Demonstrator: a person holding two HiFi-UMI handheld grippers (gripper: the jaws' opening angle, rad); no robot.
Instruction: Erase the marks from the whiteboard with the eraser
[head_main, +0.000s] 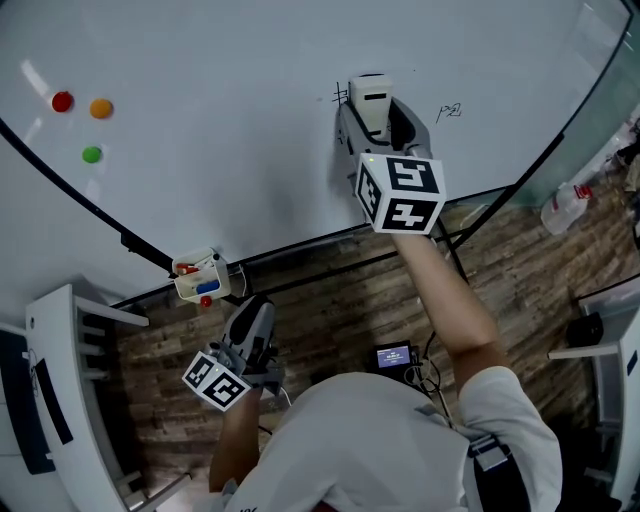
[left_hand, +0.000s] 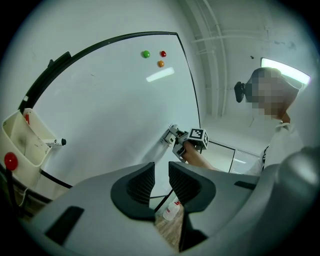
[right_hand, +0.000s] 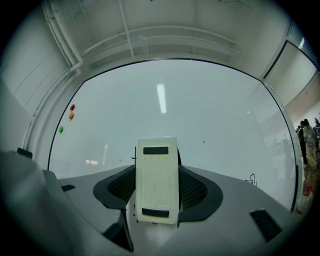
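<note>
My right gripper (head_main: 374, 110) is shut on a white block eraser (head_main: 369, 101), which is pressed flat against the whiteboard (head_main: 220, 120). In the right gripper view the eraser (right_hand: 156, 190) stands upright between the jaws of that gripper (right_hand: 157, 175). A small black mark (head_main: 340, 97) shows just left of the eraser, and another scribble (head_main: 449, 111) lies to its right. My left gripper (head_main: 250, 335) hangs low, away from the board; its jaws (left_hand: 161, 182) stand nearly together with only a narrow slit and nothing between them.
Red (head_main: 62, 101), orange (head_main: 101, 108) and green (head_main: 92, 154) magnets sit at the board's upper left. A marker tray (head_main: 198, 278) hangs on the lower frame. A plastic bottle (head_main: 566, 208) stands on the wooden floor at right. White furniture (head_main: 60, 400) stands at left.
</note>
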